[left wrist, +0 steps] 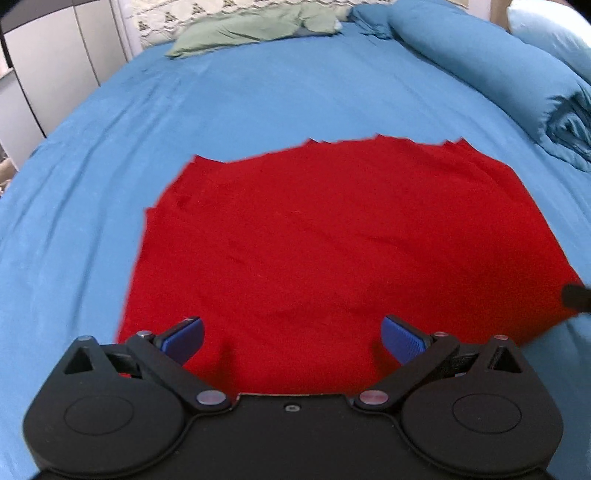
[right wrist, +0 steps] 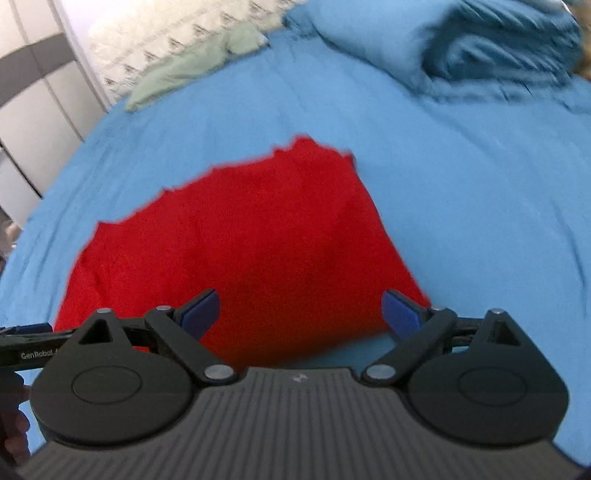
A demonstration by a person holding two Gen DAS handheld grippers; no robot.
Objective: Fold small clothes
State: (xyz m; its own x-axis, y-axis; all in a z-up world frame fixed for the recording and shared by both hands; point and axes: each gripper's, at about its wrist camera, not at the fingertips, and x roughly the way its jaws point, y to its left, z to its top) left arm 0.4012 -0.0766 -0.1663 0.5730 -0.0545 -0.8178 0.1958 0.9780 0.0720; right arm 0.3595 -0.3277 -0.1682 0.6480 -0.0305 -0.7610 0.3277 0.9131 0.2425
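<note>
A red garment (left wrist: 325, 243) lies spread flat on the blue bed sheet (left wrist: 92, 184). My left gripper (left wrist: 291, 338) is open and empty, just above the garment's near edge toward its left side. In the right wrist view the same red garment (right wrist: 236, 251) lies ahead. My right gripper (right wrist: 301, 314) is open and empty over the garment's near right corner. The left gripper's tip (right wrist: 26, 330) shows at the left edge of the right wrist view, and a dark tip of the right gripper (left wrist: 576, 297) shows at the right edge of the left wrist view.
A green cloth (left wrist: 251, 29) lies at the far end of the bed below a patterned textile (left wrist: 221, 7). A bunched blue duvet and pillows (left wrist: 498, 62) fill the far right, also in the right wrist view (right wrist: 480, 40). White cabinets (left wrist: 44, 70) stand left of the bed.
</note>
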